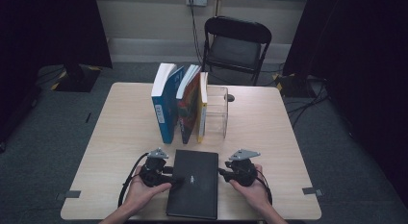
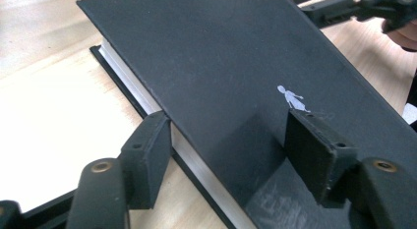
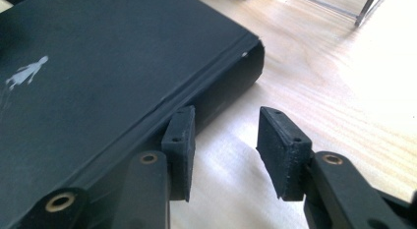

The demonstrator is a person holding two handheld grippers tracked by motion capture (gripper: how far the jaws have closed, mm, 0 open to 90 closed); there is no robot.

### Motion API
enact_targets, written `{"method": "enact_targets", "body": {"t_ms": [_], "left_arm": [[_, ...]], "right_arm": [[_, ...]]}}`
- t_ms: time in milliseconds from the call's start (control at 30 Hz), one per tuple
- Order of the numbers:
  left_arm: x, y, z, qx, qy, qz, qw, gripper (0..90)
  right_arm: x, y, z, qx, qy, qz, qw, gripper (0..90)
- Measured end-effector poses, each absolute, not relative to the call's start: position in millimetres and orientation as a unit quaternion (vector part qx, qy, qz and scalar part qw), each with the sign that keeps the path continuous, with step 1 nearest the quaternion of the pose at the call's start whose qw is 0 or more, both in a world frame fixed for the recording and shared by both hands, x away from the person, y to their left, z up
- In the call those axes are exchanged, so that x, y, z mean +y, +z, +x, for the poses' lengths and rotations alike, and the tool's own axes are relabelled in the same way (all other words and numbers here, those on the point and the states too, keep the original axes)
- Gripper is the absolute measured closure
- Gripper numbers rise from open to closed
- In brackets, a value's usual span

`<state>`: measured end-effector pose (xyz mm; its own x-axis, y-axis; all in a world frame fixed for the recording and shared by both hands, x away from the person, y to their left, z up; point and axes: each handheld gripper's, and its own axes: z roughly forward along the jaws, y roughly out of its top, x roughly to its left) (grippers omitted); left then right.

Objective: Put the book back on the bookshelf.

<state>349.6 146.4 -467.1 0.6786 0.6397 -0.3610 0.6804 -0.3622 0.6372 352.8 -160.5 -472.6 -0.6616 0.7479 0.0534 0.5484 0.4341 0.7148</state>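
High view: black hardcover book [image 1: 193, 183] is lying flat at the near edge of the table [image 1: 269, 123], in front of a row of upright books [image 1: 179, 103] leaning by a clear acrylic stand [image 1: 216, 112]; left gripper [image 1: 166, 175] and right gripper [image 1: 224, 173] are flanking it, one at each long side. Left gripper view: jaws are standing spread astride the fore-edge, one finger [image 2: 146, 157] touching the pages [image 2: 189, 155] just under the raised cover, the other finger [image 2: 319, 153] resting above the cover near the small white figure [image 2: 292, 99]; nothing is pinched yet. Right gripper view: jaws are spread, one finger [image 3: 179, 150] touching the spine [image 3: 226, 91], the other finger [image 3: 285, 150] over bare table. Handling note: the left is likely best closing squarely on the cover edge while the right is bracing the spine against sliding.
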Motion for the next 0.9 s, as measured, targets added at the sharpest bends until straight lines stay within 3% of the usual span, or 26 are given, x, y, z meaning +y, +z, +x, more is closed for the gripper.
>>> {"method": "enact_targets", "body": {"t_ms": [300, 400, 533, 667, 900], "left_arm": [[144.1, -470.9, 363.9, 0.412, -0.021, 0.814, 0.409, 32.8], [143.4, -469.8, 364.2, 0.421, -0.004, 0.809, 0.409, 34.5], [142.8, -471.3, 372.7, 0.437, -0.029, 0.801, 0.408, 35.1], [137.3, -469.7, 377.7, 0.438, -0.025, 0.807, 0.396, 30.7], [141.7, -473.1, 373.4, 0.440, -0.029, 0.797, 0.413, 33.1]], "right_arm": [[-161.6, -473.7, 351.3, 0.836, 0.367, 0.381, 0.146, 53.8], [-163.2, -470.5, 352.0, 0.837, 0.368, 0.382, 0.136, 45.8], [-161.3, -467.6, 350.7, 0.843, 0.366, 0.372, 0.134, 46.4], [-162.2, -463.3, 348.0, 0.849, 0.360, 0.361, 0.138, 46.8], [-167.4, -470.0, 348.0, 0.843, 0.358, 0.379, 0.134, 47.9]]}}
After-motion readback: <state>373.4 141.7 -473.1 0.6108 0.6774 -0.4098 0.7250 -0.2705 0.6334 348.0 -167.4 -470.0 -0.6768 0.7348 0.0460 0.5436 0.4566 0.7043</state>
